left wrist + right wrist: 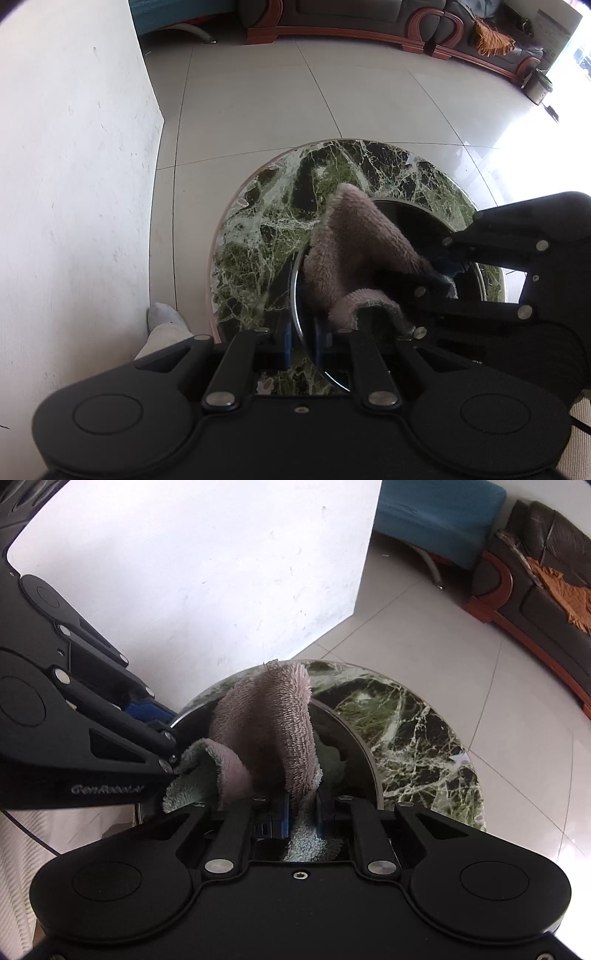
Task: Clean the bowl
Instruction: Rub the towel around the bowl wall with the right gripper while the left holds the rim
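A shiny steel bowl (406, 218) stands on a round green marble table (258, 229). My left gripper (303, 332) is shut on the bowl's near rim, one blue pad inside and one outside. A fluffy pink cloth (354, 240) with a pale green underside rises out of the bowl. My right gripper (448, 271) reaches in from the right and pinches it. In the right wrist view, the right gripper (301, 808) is shut on the cloth (273, 723) over the bowl (364, 753). The left gripper (159, 716) holds the rim at the left.
A white wall (74, 184) stands close on the left of the table (424, 738). A person's socked foot (162, 314) is by the table's base. A dark sofa with wooden trim (369, 22), a blue seat (436, 517) and a small bin (539, 85) stand across the tiled floor.
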`<state>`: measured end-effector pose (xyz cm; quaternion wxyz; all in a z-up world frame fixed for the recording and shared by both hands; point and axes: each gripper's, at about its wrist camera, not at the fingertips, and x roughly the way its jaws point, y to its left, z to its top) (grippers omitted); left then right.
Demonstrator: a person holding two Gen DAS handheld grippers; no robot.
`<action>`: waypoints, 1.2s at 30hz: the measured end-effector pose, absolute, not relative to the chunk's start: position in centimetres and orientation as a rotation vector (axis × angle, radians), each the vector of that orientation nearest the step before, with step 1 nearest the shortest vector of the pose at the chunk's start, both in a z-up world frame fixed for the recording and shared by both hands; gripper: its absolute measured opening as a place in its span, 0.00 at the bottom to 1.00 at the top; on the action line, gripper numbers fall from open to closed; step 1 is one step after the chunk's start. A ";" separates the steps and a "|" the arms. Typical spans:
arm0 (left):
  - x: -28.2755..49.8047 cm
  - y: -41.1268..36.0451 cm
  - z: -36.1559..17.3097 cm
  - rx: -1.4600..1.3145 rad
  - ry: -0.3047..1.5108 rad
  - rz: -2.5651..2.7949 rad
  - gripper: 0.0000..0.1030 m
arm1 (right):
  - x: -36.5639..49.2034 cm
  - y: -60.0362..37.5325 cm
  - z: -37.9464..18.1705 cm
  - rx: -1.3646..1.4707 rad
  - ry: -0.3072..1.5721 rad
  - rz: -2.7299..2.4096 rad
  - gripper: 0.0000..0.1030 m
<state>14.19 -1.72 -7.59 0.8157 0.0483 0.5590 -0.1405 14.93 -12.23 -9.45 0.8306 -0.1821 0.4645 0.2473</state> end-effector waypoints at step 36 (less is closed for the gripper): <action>14.7 -2.0 -7.9 0.110 1.200 -0.308 0.11 | 15.1 -12.8 -9.9 -0.406 0.973 0.534 0.12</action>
